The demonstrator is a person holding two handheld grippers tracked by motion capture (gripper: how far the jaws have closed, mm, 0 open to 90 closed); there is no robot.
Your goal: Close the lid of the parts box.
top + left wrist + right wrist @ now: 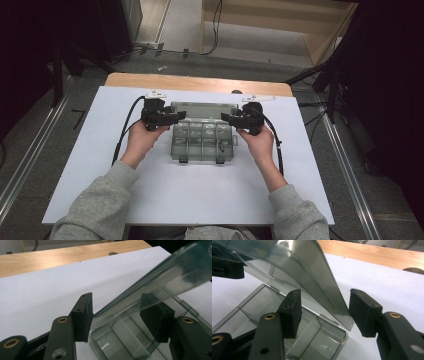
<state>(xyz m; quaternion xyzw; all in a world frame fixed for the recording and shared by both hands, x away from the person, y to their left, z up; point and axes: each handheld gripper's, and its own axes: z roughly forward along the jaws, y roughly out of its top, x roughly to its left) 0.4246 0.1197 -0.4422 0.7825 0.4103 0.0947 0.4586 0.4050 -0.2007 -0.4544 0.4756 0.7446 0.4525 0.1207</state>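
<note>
Right claw [324,312] spread around lid [312,272] corner; latches [220,160] in high view.

One clear plastic compartment box [202,140] with one hinged lid [204,110], raised. Two black latches [220,160] on the box's near edge. Two claws: left claw [175,116], right claw [229,118], each with two black jaws and one trailing cable. Two hands, two grey sleeves [95,205]. One table [190,82] with one white sheet [200,195] on it. Compartment count inside the box can't be told.
</note>
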